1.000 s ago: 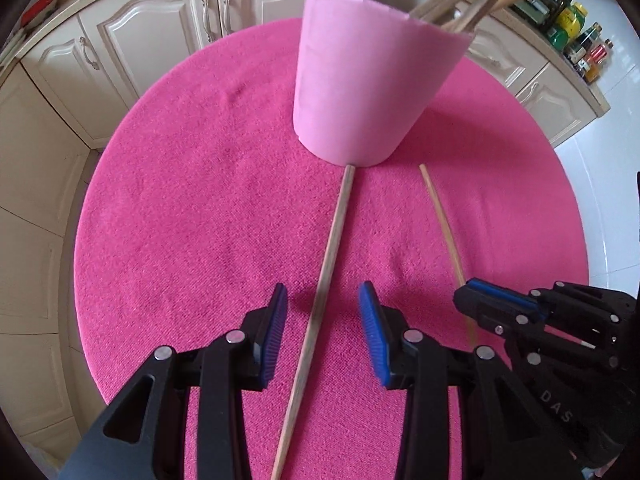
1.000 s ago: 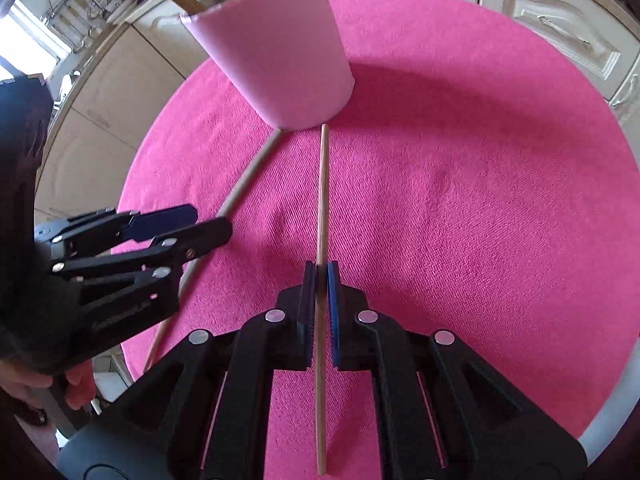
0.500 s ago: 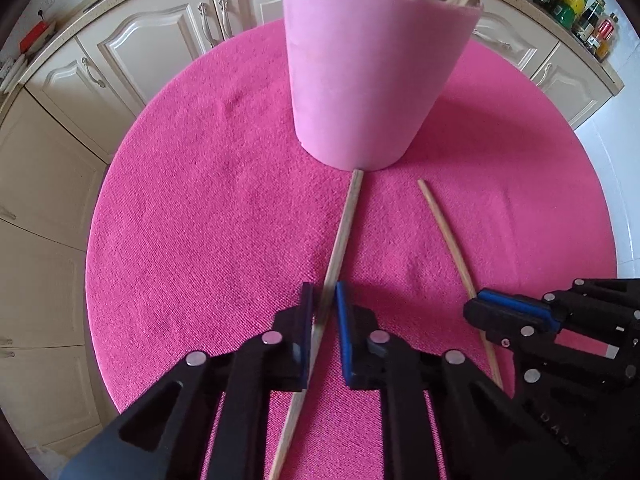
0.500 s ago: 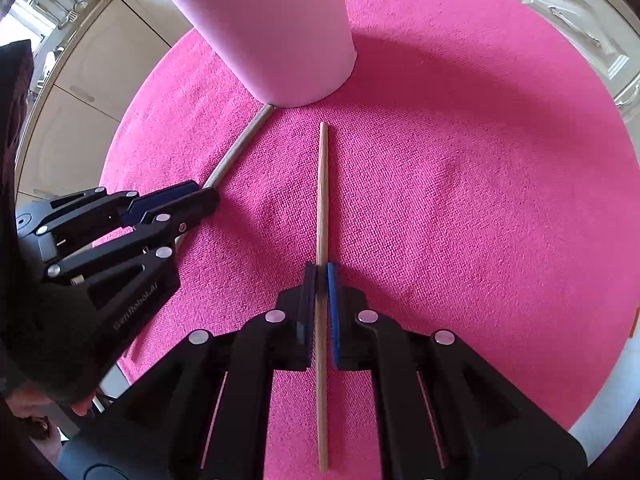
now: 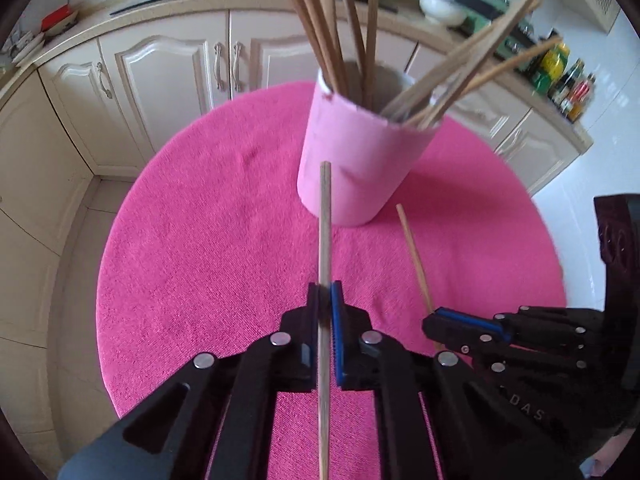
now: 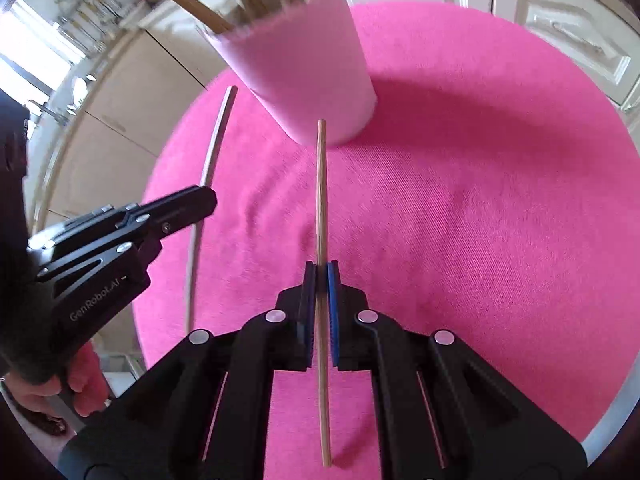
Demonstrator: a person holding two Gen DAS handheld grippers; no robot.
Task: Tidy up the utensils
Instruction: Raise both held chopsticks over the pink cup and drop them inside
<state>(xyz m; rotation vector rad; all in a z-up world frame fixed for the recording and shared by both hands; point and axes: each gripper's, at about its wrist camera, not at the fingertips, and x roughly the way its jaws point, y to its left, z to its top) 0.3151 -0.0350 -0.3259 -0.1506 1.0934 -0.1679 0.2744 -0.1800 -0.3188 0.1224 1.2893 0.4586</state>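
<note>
My left gripper [image 5: 325, 300] is shut on a wooden chopstick [image 5: 325, 220], which is held off the cloth with its tip in front of the pink cup [image 5: 360, 160]. Several chopsticks [image 5: 344, 40] stand in that cup. My right gripper [image 6: 320, 276] is shut on a thinner chopstick [image 6: 321, 192] that points at the base of the pink cup [image 6: 304, 64]. In the left wrist view the right gripper [image 5: 440, 322] shows at the lower right with its chopstick [image 5: 414, 252]. The right wrist view has the left gripper [image 6: 200, 204] and its chopstick [image 6: 212, 152] on the left.
A round table under a bright pink cloth [image 5: 200, 260] carries the cup. Cream kitchen cabinets [image 5: 160, 72] curve around behind it, with bottles [image 5: 568, 84] on the counter at the right. A person's hand [image 6: 80, 384] grips the left tool's handle.
The left jaws closed on the thicker chopstick and lifted it off the cloth. The right gripper stayed shut on its chopstick and raised it a little toward the cup.
</note>
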